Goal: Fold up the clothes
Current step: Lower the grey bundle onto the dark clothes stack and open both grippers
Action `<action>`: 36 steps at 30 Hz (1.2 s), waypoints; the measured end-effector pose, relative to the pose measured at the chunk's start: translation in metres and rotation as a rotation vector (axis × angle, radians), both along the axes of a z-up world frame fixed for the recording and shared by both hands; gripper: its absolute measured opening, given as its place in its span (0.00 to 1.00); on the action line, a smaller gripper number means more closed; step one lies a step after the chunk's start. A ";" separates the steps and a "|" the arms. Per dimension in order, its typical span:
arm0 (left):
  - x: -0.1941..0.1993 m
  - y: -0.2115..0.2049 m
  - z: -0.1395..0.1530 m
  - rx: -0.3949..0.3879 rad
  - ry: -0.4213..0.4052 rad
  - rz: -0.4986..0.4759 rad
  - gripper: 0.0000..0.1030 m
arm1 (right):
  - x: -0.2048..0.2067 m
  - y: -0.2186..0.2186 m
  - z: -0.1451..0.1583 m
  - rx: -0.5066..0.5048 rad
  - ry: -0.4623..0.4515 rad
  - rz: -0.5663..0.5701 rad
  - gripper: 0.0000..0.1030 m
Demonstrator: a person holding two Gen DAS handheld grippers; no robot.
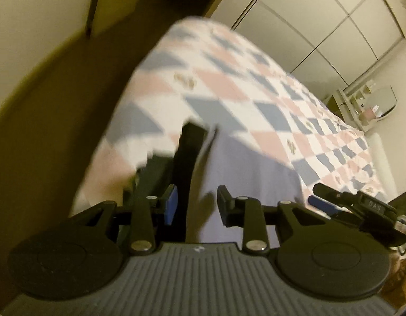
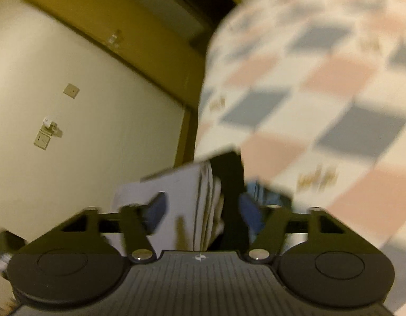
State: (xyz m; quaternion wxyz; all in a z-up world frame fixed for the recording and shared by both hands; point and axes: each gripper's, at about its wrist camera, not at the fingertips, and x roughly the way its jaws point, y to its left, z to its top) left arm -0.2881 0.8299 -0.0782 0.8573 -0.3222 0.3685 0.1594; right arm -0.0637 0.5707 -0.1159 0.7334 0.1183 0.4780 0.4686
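- Left gripper [image 1: 197,205]: jaws parted around the lavender garment [image 1: 237,163], not visibly clamped; a black strip lies at 11 o'clock.
- Right gripper [image 2: 200,214]: also unclenched, straddling the garment's stacked layers.
- Step judged: mid-fold on the bed [image 1: 255,79]; next, close on an edge.
- Only the left view shows the right gripper at 3 o'clock.

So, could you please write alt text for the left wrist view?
The left claw stands open over a lilac cloth and a black garment lying on a bed with a pink, blue and white checked cover. The right claw enters at the right edge; the picture is blurred.
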 end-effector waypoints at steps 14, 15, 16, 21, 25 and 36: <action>0.071 -0.010 -0.044 0.210 0.024 -0.066 0.20 | -0.030 0.070 -0.040 -0.125 -0.283 0.227 0.23; 0.068 -0.009 -0.048 0.209 0.010 -0.061 0.21 | -0.032 0.070 -0.042 -0.120 -0.278 0.225 0.23; 0.065 -0.007 -0.051 0.203 -0.003 -0.057 0.21 | -0.032 0.070 -0.043 -0.116 -0.272 0.219 0.23; 0.051 0.000 -0.043 0.167 -0.023 -0.032 0.21 | -0.030 0.063 -0.032 -0.088 -0.258 0.206 0.25; 0.024 -0.011 -0.021 0.176 -0.024 -0.030 0.17 | -0.033 0.039 -0.010 -0.020 -0.230 0.199 0.29; -0.065 -0.075 -0.007 0.201 -0.004 -0.086 0.18 | -0.100 -0.025 0.005 0.022 -0.155 0.374 0.31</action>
